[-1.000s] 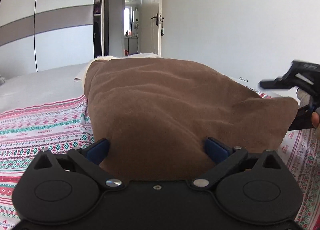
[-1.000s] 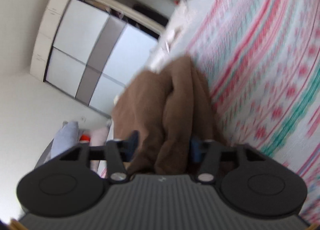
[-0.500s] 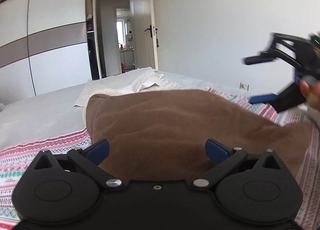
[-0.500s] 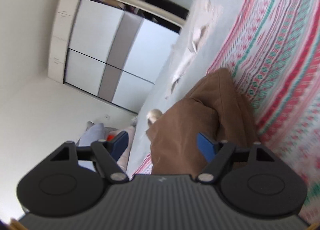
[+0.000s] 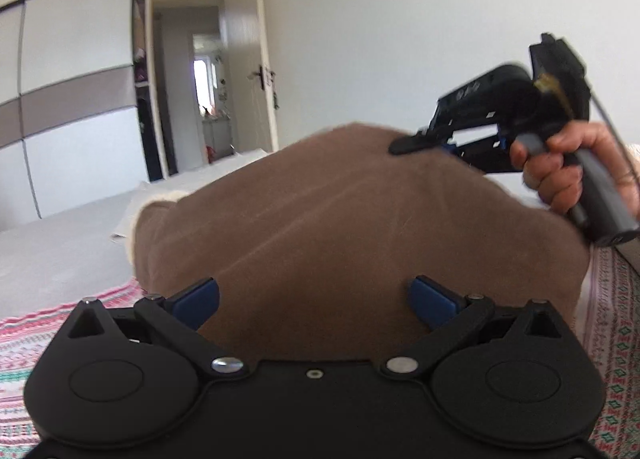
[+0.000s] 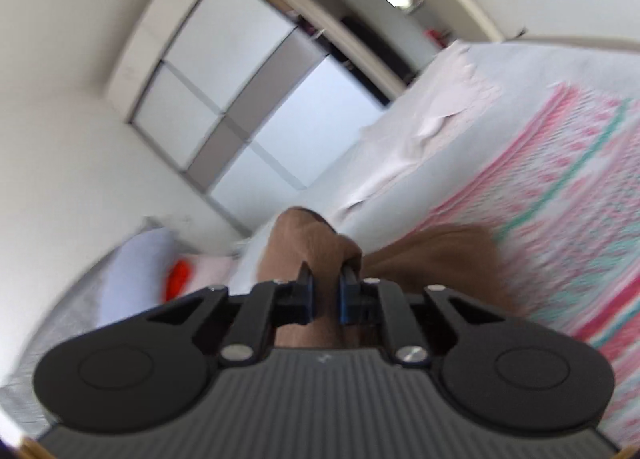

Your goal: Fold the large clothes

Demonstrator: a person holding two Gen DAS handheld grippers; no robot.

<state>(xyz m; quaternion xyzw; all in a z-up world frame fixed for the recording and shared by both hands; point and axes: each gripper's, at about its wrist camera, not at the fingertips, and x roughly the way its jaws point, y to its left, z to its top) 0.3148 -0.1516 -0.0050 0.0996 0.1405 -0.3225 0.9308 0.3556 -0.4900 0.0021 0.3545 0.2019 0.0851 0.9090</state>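
A large brown garment lies heaped on the patterned bedspread. My left gripper stands open at its near edge, blue pads wide apart, with the cloth spread between them. In the left wrist view my right gripper, held by a hand, bites the top of the heap at the right. In the right wrist view its jaws are closing: the right gripper pinches a raised fold of the brown garment, and the pads press the cloth.
The pink and green bedspread meets a white sheet further up the bed. A wardrobe and an open doorway stand beyond. Something orange lies among pillows at the left.
My right gripper came in from the right onto the top of the garment and closed on a fold. The heap now stands higher in the left wrist view.
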